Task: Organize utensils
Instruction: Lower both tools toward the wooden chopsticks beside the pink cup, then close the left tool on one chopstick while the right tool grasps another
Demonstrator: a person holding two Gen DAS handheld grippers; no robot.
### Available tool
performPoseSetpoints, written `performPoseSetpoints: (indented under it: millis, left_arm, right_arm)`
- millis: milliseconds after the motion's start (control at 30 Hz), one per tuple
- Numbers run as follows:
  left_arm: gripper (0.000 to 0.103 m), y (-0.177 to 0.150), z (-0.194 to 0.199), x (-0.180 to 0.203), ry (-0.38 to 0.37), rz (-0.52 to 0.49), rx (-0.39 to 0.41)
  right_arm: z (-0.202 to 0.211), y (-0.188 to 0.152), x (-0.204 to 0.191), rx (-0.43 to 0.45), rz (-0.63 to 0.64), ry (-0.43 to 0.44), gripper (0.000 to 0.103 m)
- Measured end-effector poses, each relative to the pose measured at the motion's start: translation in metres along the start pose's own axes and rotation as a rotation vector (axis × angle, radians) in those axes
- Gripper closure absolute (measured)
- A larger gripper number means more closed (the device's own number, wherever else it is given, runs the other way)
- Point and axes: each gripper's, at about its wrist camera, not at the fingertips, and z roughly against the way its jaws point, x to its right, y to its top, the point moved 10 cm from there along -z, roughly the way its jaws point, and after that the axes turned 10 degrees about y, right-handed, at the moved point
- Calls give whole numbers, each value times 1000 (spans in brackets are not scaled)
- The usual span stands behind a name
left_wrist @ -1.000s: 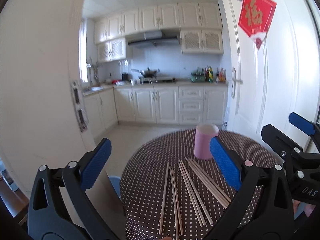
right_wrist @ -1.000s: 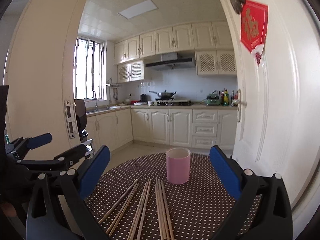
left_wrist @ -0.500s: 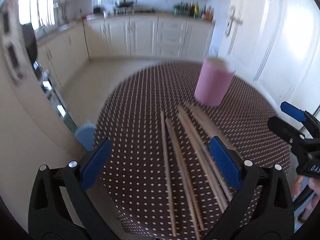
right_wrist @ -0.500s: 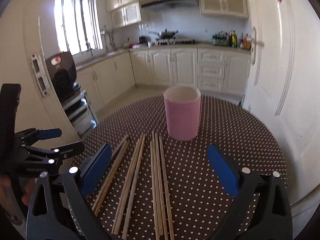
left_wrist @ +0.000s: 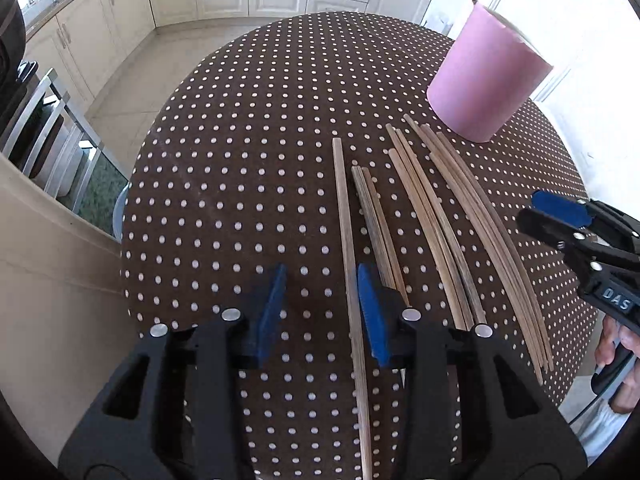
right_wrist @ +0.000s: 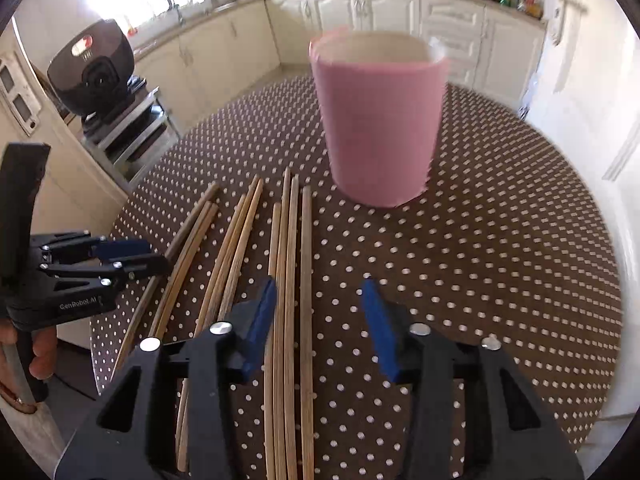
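Observation:
Several wooden chopsticks (left_wrist: 420, 216) lie side by side on a round brown polka-dot table (left_wrist: 240, 160). A pink cup (left_wrist: 486, 76) stands upright beyond their far ends. My left gripper (left_wrist: 322, 304) is open and low over the table, with the leftmost chopstick (left_wrist: 347, 240) between its fingers close to the right pad. My right gripper (right_wrist: 318, 320) is open over the rightmost chopsticks (right_wrist: 298, 280), with the cup (right_wrist: 378, 120) ahead. Each gripper also shows in the other's view: the right one (left_wrist: 576, 232) and the left one (right_wrist: 100, 260).
The table edge curves close on the left, with a doorframe (left_wrist: 48, 260) beside it. A black appliance on a metal rack (right_wrist: 100, 80) stands left of the table. Kitchen cabinets (right_wrist: 400, 12) line the far wall. A white door (right_wrist: 592, 80) is on the right.
Both grippers have tilted down and dropped towards the table and chopsticks. Both jaws have narrowed from wide open to a smaller gap.

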Motion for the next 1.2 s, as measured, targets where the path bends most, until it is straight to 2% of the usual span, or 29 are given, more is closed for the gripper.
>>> performPoseSetpoints:
  millis: [267, 567, 633, 767, 867, 900, 1067, 1200]
  left_arm:
    - [68, 11, -10, 6, 31, -20, -26]
    - [68, 30, -15, 8, 59, -36, -51]
    - [72, 34, -16, 9, 71, -39, -46]
    - [77, 41, -19, 11, 74, -31, -39]
    - [86, 47, -21, 13, 77, -32, -28]
    - [94, 50, -21, 13, 75, -28, -21]
    - [97, 55, -17, 17, 59, 7, 10]
    - [97, 48, 7, 18, 47, 11, 61]
  right_arm:
    - [-17, 10, 12, -97, 27, -44, 80]
    - [-45, 25, -1, -194, 60, -53, 82]
    - [-49, 29, -1, -206, 70, -66, 84]
    - [-56, 35, -2, -215, 89, -92, 85]
    - [-65, 42, -7, -216, 98, -116, 94]
    - [-68, 45, -8, -211, 103, -115, 97]
    - [-63, 40, -9, -176, 80, -87, 98]
    - [-44, 43, -16, -121, 64, -25, 98]
